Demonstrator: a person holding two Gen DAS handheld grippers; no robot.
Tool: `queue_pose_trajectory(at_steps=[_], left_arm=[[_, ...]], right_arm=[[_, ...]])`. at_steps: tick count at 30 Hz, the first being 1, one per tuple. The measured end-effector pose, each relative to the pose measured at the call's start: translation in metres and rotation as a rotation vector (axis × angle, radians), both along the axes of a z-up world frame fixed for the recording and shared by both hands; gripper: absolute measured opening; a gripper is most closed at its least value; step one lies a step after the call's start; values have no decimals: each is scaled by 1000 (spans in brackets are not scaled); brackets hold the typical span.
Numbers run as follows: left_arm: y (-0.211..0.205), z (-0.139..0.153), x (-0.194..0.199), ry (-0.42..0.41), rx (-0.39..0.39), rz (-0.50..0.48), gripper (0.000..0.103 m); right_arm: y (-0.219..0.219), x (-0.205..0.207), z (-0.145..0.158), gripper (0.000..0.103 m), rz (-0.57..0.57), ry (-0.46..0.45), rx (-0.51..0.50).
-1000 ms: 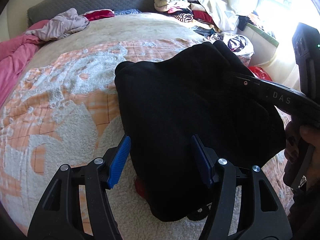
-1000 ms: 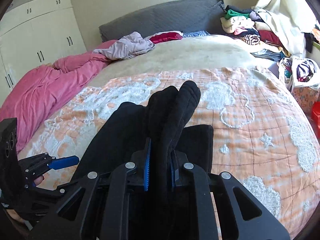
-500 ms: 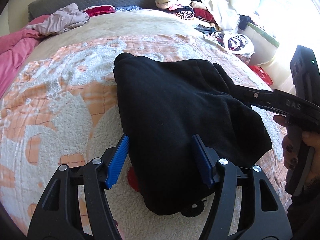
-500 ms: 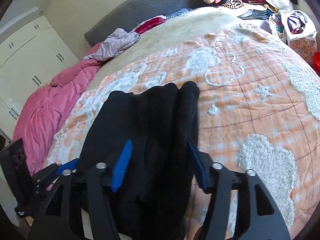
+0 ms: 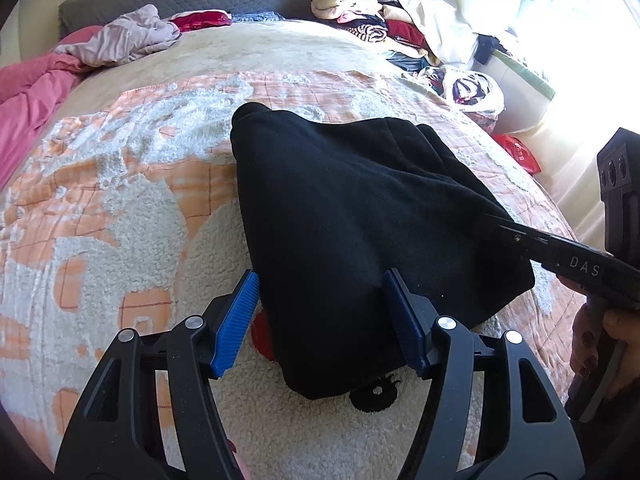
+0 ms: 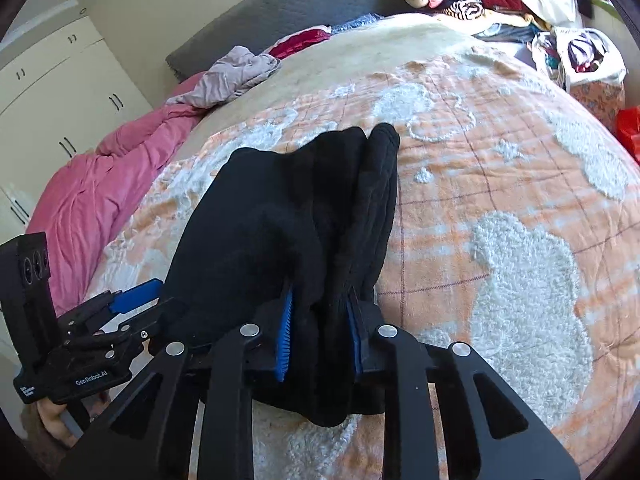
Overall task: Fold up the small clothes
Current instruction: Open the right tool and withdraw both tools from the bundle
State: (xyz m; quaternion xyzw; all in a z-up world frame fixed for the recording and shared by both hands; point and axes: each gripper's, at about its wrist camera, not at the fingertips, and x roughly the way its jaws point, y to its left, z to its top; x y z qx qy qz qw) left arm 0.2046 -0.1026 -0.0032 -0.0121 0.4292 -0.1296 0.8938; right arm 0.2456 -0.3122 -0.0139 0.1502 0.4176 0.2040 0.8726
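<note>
A small black fleece garment (image 5: 360,216) lies folded on the orange and white bedspread (image 5: 120,184). My left gripper (image 5: 322,320) is open, its blue pads on either side of the garment's near edge. My right gripper (image 6: 320,328) is shut on a bunched edge of the black garment (image 6: 296,208) at its right side. The right gripper also shows in the left wrist view (image 5: 560,252), reaching in from the right. The left gripper shows at the lower left of the right wrist view (image 6: 120,312).
A pink duvet (image 6: 92,192) and a grey garment (image 5: 124,40) lie at the far left of the bed. A pile of clothes (image 5: 360,12) sits at the head end on the right. A bag of clothes (image 6: 584,56) stands beside the bed.
My right gripper opened half a second ago and has closed again on the garment's right edge. The garment has settled lower and flatter on the bed. My left gripper stays open.
</note>
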Motion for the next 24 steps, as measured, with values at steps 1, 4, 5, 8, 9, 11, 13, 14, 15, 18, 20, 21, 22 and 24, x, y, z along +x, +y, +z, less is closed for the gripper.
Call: queue_pose_trajectory(at_steps=[1, 4, 5, 8, 9, 11, 13, 14, 15, 18, 20, 21, 22, 24], left_arm=[[1, 1, -1, 0, -3, -1, 55], [0, 1, -4, 5, -6, -13, 56], [-2, 0, -4, 5, 1, -15, 56], [-4, -2, -4, 9, 10, -14, 56], [-3, -3, -3, 11, 6, -11, 56], [-2, -3, -3, 13, 2, -7, 56], [-2, -2, -4, 14, 5, -7, 56], [-2, -2, -4, 14, 6, -7, 56], [-2, -2, -5, 12, 9, -6, 56], [0, 0, -7, 10, 0, -4, 56], [1, 1, -10, 6, -2, -3, 61], [2, 2, -12, 5, -3, -4, 63], [2, 2, -14, 5, -7, -6, 63], [3, 3, -19, 4, -8, -6, 65]], right_arm=[[0, 0, 0, 21, -3, -3, -14], [2, 0, -11, 21, -13, 15, -72], [2, 0, -15, 24, -23, 25, -75], [2, -1, -21, 32, -44, 51, -78], [1, -3, -20, 34, -50, 48, -81], [1, -6, -18, 38, -58, 45, -89], [1, -10, -17, 42, -68, 37, -100], [1, -12, -17, 49, -81, 34, -117], [1, -15, -16, 55, -94, 25, -133], [0, -28, -9, 56, -108, -24, -146], [0, -40, -1, 61, -121, -75, -169], [0, -47, 3, 67, -131, -104, -179], [-1, -54, 6, 71, -142, -132, -182], [-3, -72, 15, 85, -170, -203, -185]])
